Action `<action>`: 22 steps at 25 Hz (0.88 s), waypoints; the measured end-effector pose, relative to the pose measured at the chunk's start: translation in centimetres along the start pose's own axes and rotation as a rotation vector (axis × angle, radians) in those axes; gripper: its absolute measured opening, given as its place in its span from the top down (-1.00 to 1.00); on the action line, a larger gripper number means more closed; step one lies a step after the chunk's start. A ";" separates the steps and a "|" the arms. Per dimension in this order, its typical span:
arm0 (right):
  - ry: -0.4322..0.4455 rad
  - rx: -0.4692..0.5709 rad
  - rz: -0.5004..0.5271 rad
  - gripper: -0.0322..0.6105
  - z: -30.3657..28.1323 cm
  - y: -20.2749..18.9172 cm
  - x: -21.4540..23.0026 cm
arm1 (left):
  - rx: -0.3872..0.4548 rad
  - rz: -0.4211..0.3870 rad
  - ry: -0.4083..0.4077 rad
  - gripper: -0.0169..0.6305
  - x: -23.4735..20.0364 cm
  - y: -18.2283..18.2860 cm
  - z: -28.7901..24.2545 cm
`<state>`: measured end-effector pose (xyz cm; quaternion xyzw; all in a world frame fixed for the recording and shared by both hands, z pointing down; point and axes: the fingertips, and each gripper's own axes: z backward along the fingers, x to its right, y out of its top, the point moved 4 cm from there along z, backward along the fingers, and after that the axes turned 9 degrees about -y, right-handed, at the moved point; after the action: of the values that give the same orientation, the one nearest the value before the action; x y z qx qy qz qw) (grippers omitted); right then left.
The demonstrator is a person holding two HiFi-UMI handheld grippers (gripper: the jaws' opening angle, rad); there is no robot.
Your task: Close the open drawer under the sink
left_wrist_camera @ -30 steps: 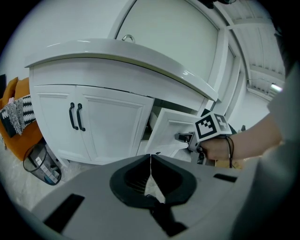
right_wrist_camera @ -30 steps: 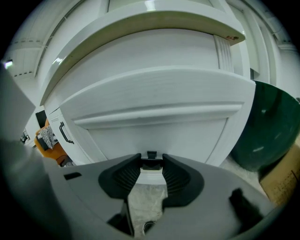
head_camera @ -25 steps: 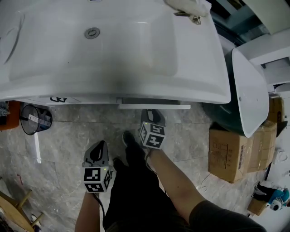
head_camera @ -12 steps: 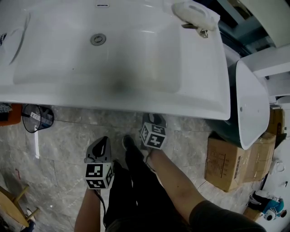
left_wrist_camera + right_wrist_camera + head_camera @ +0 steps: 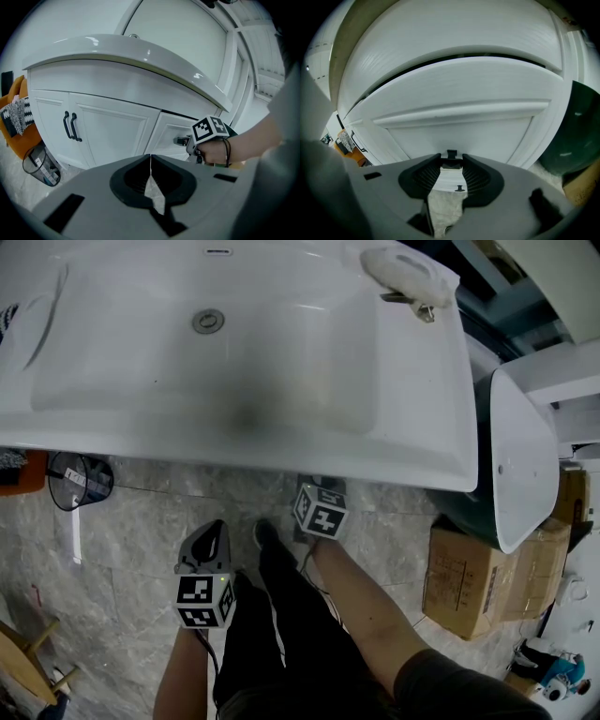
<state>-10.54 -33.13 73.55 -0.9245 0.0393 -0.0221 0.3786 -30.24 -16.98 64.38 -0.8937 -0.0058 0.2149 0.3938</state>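
Observation:
The white sink (image 5: 422, 418) fills the top of the head view and hides the drawer below it. In the left gripper view the white drawer front (image 5: 171, 133) lies flush with the cabinet, and my right gripper (image 5: 197, 143) is at its dark handle (image 5: 180, 139). In the right gripper view the drawer panel (image 5: 454, 126) is very close. The right gripper (image 5: 451, 161) is open, with the handle (image 5: 451, 154) at its fingertips. My left gripper (image 5: 208, 538) hangs back over the floor, away from the cabinet, its jaws shut on nothing (image 5: 150, 157).
Two cabinet doors with black handles (image 5: 71, 126) stand left of the drawer. A wire bin (image 5: 80, 482) sits on the floor at the left. A dark green tub with a white lid (image 5: 520, 456) and cardboard boxes (image 5: 469, 577) stand at the right. The person's legs (image 5: 281, 634) are below.
The drawer's top edge, which stuck out below the sink rim a second ago, no longer shows. The right gripper has moved toward the cabinet. The left gripper shifted slightly, then held still.

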 end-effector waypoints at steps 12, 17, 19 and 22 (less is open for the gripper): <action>-0.058 0.021 0.034 0.40 2.6 -0.3 -0.6 | 0.031 -0.008 -0.012 0.90 -0.5 0.3 2.7; -0.036 0.056 0.043 0.39 6.8 -0.2 -1.6 | 0.052 -0.032 -0.032 0.90 0.3 0.5 5.8; -0.022 0.075 0.041 0.39 8.9 0.1 -2.1 | 0.067 -0.034 -0.040 0.90 0.6 0.6 7.3; 0.002 0.103 0.033 0.39 12.4 0.4 -2.9 | 0.085 -0.023 -0.052 0.90 1.3 0.4 9.4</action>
<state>-12.54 -24.52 64.42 -0.9030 0.0539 -0.0188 0.4259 -32.81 -10.41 58.01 -0.8702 -0.0173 0.2337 0.4335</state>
